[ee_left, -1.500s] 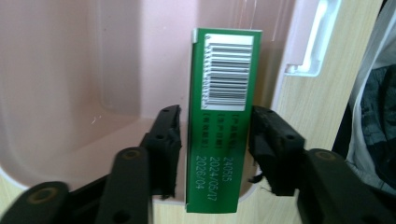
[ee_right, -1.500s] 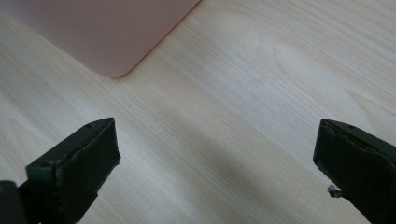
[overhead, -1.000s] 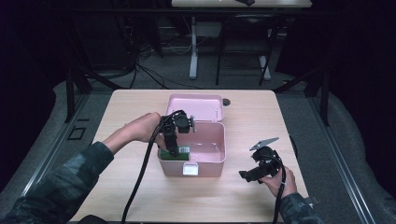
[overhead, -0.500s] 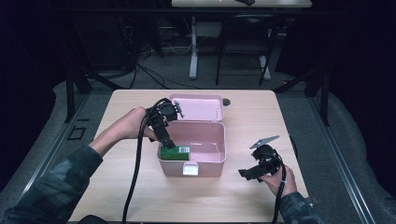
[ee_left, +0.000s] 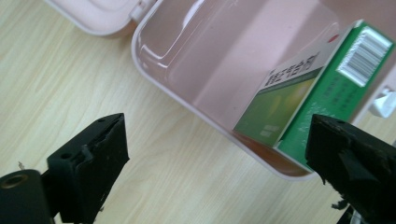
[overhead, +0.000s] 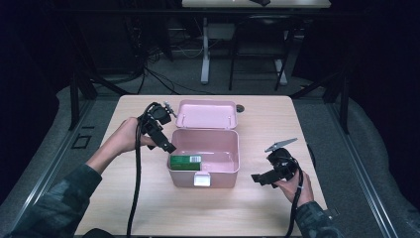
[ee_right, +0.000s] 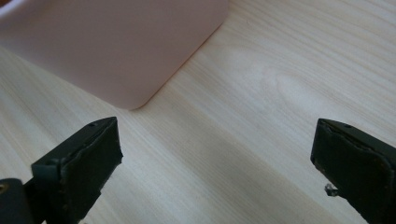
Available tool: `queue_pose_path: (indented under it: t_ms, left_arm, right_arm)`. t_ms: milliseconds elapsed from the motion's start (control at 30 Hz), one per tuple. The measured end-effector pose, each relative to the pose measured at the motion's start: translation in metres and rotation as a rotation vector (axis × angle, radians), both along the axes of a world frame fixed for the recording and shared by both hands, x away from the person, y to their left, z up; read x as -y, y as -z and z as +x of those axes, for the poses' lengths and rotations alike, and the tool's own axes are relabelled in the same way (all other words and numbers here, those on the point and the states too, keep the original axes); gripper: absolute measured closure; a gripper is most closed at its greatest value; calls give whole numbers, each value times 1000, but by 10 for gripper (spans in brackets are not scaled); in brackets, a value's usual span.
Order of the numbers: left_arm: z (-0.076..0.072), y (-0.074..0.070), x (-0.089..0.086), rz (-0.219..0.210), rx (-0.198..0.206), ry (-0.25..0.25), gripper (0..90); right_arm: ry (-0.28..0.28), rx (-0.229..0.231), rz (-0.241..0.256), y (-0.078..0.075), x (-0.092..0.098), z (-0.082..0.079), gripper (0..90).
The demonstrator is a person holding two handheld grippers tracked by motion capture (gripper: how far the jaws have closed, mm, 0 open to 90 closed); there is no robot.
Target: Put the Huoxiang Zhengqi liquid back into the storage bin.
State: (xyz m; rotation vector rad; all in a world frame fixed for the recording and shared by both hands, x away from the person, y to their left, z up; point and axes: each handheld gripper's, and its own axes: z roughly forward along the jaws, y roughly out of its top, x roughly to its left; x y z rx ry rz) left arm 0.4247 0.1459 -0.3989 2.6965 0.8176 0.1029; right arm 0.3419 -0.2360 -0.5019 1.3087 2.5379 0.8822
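a green cardboard carton (overhead: 185, 161) lies inside the open pink plastic box (overhead: 220, 169), at its left end. left gripper (overhead: 166, 145) hangs beside that end, jaws apart, empty; right gripper (overhead: 258, 179), also apart, waits right of the box. placing looks done; closing the lid (overhead: 206, 114) seems next.

Box: pink plastic box (overhead: 218, 166), mid-table, lid (overhead: 206, 114) open, folded back flat.
Contents: green carton (overhead: 185, 161) with barcode, against front-left inner wall.
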Motion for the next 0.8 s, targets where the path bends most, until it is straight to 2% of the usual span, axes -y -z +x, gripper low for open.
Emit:
queue_pose_path:
  t_ms: [200, 333, 567, 800]
  left_arm:
    - [4, 9, -6, -58, 21, -91, 55]
    - [6, 17, -11, -82, 30, -141, 64]
    - [8, 30, -13, -97, 44, -197, 122]
    - [9, 38, -15, -125, 54, -246, 167]
  right_arm:
    - [-9, 13, -3, -3, -4, 6, 0]
    - [-10, 6, -1, -2, -4, 10, 0]
    - [-6, 19, -1, -5, -5, 16, 0]
    - [-2, 13, -1, -6, -4, 19, 0]
